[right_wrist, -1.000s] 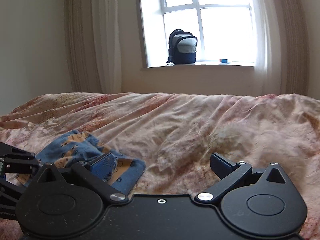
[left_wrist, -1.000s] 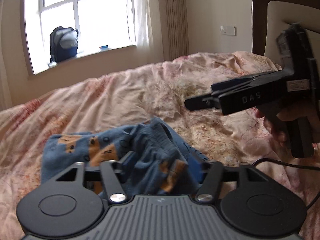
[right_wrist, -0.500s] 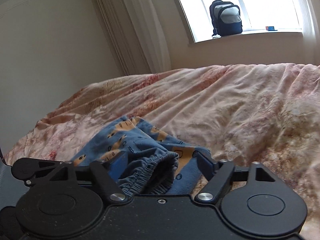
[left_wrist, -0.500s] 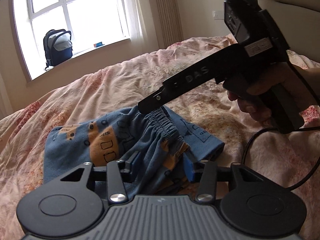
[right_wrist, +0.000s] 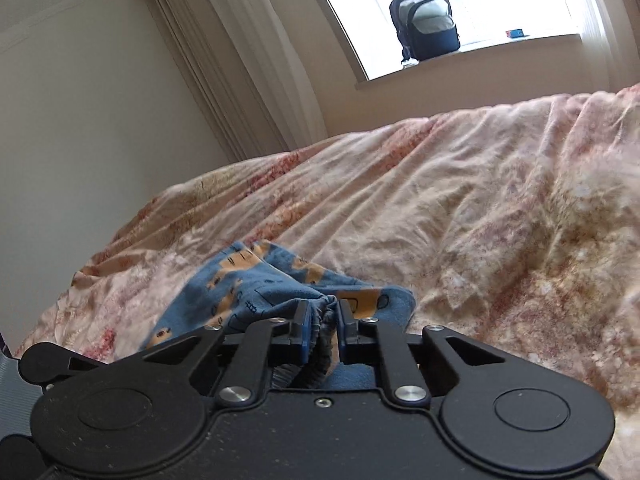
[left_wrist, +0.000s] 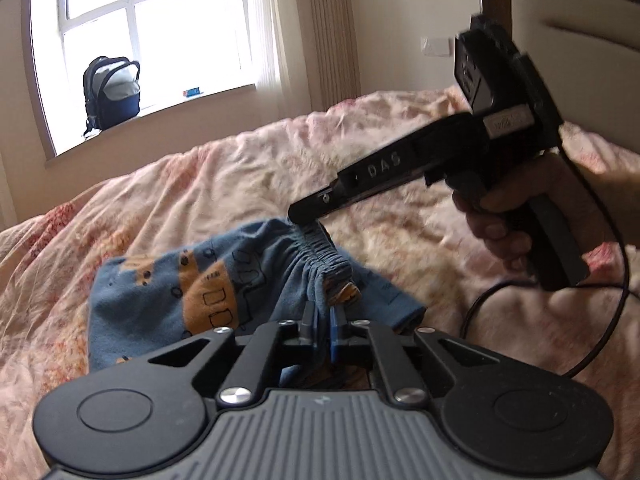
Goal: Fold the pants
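Note:
Small blue pants with orange vehicle prints lie bunched on the pink floral bedspread. My left gripper is shut on the near edge of the waistband. My right gripper comes in from the right in the left wrist view and is shut on the gathered elastic waistband, lifting it a little. In the right wrist view the right gripper pinches the grey-blue waistband, with the pants spread beyond it.
A dark backpack stands on the window sill. A curtain hangs at the wall. The wooden headboard rises at the far right. A black cable trails from the right gripper over the bed.
Both grippers have closed on the waistband. The right gripper came in from the right, lowered onto the pants, and the fabric is now raised between the two.

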`<action>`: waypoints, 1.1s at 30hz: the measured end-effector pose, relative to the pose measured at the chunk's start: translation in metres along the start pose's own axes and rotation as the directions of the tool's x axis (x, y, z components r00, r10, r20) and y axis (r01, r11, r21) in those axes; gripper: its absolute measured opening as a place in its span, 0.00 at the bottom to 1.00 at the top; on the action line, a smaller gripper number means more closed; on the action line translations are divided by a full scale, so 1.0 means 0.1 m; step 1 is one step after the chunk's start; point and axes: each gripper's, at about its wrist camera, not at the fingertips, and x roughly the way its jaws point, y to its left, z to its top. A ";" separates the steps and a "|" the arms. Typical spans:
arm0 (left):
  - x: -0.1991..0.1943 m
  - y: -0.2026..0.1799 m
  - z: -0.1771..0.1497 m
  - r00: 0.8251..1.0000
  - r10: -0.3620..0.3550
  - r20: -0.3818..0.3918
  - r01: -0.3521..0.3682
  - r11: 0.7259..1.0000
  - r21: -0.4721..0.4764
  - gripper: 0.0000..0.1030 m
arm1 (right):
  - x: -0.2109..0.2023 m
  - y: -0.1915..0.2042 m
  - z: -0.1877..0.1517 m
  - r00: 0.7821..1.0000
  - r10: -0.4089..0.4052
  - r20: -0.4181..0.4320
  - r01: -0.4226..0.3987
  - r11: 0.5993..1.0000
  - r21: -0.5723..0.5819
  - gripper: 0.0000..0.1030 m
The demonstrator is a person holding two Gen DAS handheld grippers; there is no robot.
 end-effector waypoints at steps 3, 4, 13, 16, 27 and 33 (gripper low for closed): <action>-0.04 -0.03 0.07 1.000 -0.028 0.015 0.028 1.000 -0.014 0.05 | -0.12 0.02 0.05 1.000 -0.010 0.017 0.010 1.000 -0.002 0.13; -0.03 -0.04 0.08 0.999 -0.036 0.016 0.036 0.999 -0.017 0.05 | -0.15 0.02 0.07 1.000 -0.014 0.021 0.014 1.000 0.000 0.13; 0.21 0.03 -0.13 0.993 -0.112 -0.025 0.109 0.989 -0.103 0.15 | -0.05 -0.05 -0.12 0.995 -0.094 -0.044 0.092 0.995 -0.037 0.13; 0.10 0.09 -0.14 0.993 -0.115 -0.009 0.113 0.985 -0.131 0.59 | -0.08 -0.05 -0.13 0.993 -0.108 -0.039 0.106 0.993 -0.045 0.18; -0.34 0.70 -0.09 0.960 0.281 -0.010 -0.256 0.858 -0.446 1.00 | -0.33 0.43 -0.21 0.945 -0.302 0.123 0.317 0.938 -0.139 0.99; -0.06 0.86 -0.31 0.904 0.368 -0.218 -0.428 0.795 -0.431 1.00 | -0.13 0.78 -0.39 0.884 -0.438 0.165 0.467 0.849 -0.249 0.99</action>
